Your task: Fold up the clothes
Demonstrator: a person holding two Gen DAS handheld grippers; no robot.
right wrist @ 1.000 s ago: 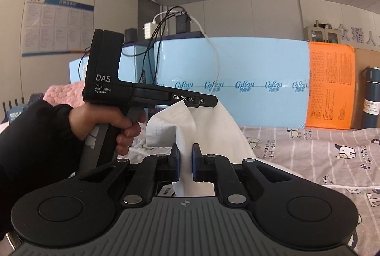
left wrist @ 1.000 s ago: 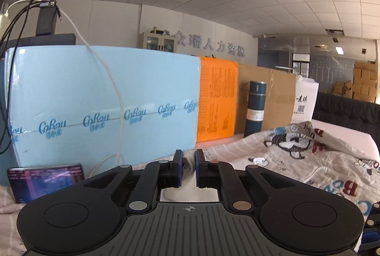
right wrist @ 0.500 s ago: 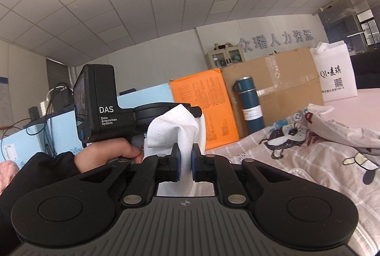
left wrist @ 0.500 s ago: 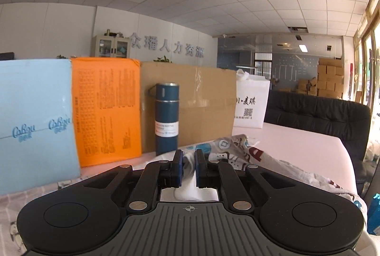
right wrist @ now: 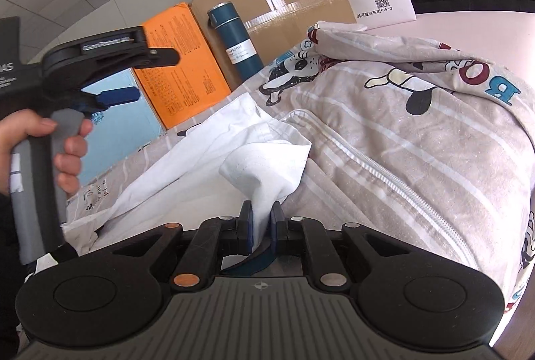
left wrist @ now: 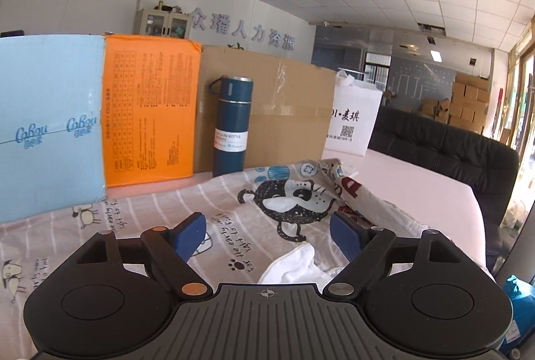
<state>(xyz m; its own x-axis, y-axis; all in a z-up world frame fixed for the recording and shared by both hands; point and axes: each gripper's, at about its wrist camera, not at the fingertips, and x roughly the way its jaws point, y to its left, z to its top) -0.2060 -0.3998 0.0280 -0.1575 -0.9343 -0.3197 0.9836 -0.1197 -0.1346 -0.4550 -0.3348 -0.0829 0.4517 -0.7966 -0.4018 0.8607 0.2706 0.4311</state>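
Observation:
A white garment [right wrist: 200, 166] lies spread on a cartoon-print quilt [right wrist: 401, 142] on the bed. My right gripper [right wrist: 261, 216] pinches a bunched fold of it between its blue pads, and its jaws are starting to open. My left gripper [left wrist: 267, 221] has its jaws spreading wide with nothing between them. An edge of the white garment [left wrist: 294, 266] lies on the quilt [left wrist: 234, 226] just below it. In the right wrist view the left gripper [right wrist: 157, 76] hovers above the garment's left part, held by a person's hand [right wrist: 67, 152].
A dark blue vacuum bottle [left wrist: 232, 129] stands at the bed's far edge before a cardboard box [left wrist: 284, 112], an orange board [left wrist: 150, 112] and a light blue board [left wrist: 46, 126]. A white bag [left wrist: 354, 122] and a black sofa [left wrist: 451, 152] are to the right.
My left gripper swung right along the boards, then opened and let go of the white cloth. My right gripper rolled and came down, and the garment it holds now rests on the quilt.

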